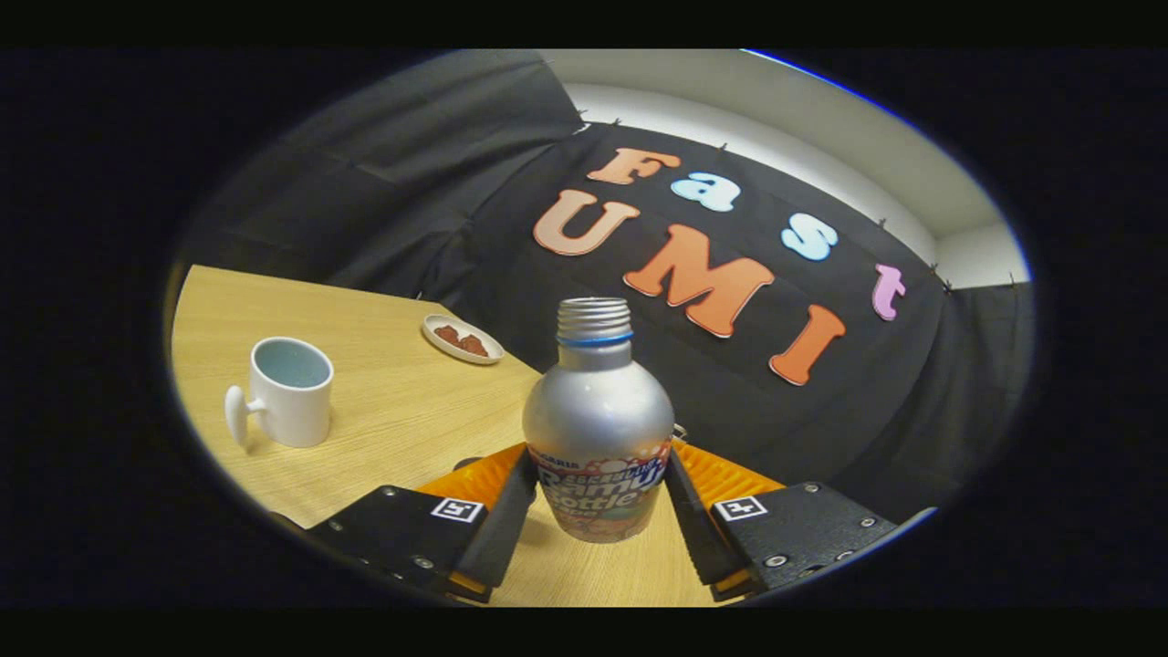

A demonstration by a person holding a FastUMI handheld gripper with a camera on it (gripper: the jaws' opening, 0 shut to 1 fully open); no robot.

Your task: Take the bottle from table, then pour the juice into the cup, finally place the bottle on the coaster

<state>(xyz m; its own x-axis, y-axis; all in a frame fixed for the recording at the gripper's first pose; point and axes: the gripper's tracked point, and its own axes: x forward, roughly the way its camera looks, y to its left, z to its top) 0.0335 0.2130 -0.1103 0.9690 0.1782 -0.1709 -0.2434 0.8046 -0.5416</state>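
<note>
Between the fingers: bottle (598,429), upright on the table (392,429), cap off, threaded neck bare. Gripper (598,511) closed in on the lower, labelled part of the body; both black pads against its sides, one each flank, as far as can be judged. Base appears to rest on the wood; no clear gap under it.

Ahead and off to the left of the fingers: white cup (290,391), handle turned away from the bottle, well apart from it. Beyond the cup, near the table's far edge: small round coaster (462,338) with something brown on it, too small to tell what.

Handling, as judgement: metal body, smooth and rounded, likely slick under hard pads; thin wall may dent if squeezed hard. Weight unknown, liquid level hidden. Open mouth means spill risk on any early tilt. Best hold on the straight labelled band below the shoulder, where now gripped; shoulder taper would let it slide out. Keep vertical until over the cup.
</note>
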